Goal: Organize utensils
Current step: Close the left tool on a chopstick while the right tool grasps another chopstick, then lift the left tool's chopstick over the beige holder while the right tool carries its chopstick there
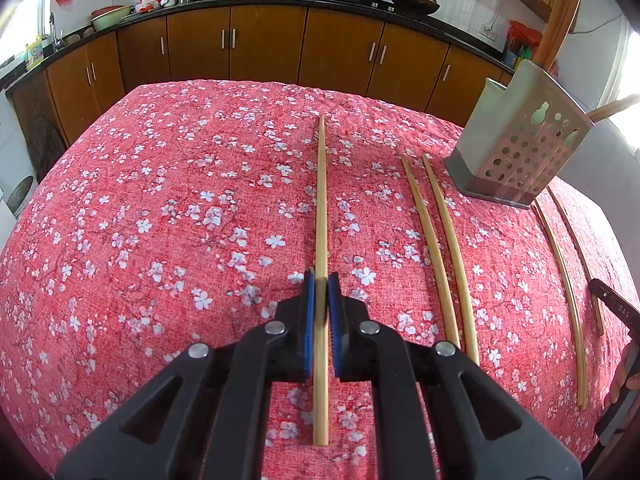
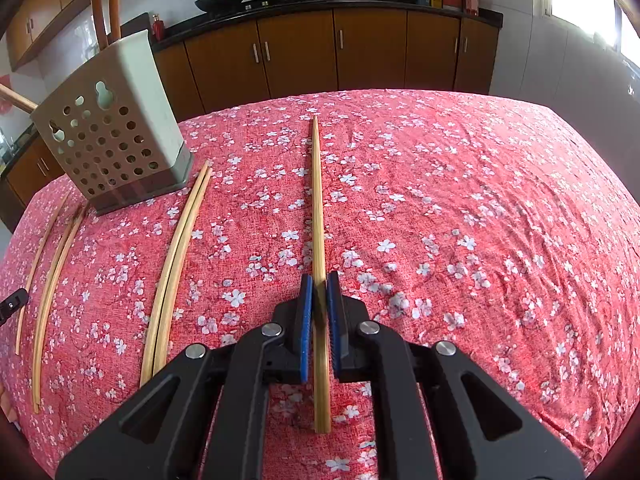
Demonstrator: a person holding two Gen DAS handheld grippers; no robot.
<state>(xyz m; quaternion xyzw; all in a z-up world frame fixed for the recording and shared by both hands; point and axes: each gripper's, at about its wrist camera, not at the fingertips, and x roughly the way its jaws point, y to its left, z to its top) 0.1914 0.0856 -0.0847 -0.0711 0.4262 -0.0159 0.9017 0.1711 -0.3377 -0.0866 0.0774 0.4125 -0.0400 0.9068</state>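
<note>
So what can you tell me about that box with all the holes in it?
The box is a pale grey utensil holder, plastic by the look of it, tall and squarish. Its front wall is full of round holes, with a few gourd-shaped ones near the top, and it has a darker base. It stands on the red flowered tablecloth, and wooden handles stick out of the top. Chopsticks lie on the cloth beside it.

White letters "DAS" stand on the black gripper body point(image 1: 618, 312) at the right edge; nothing else is legible.
</note>
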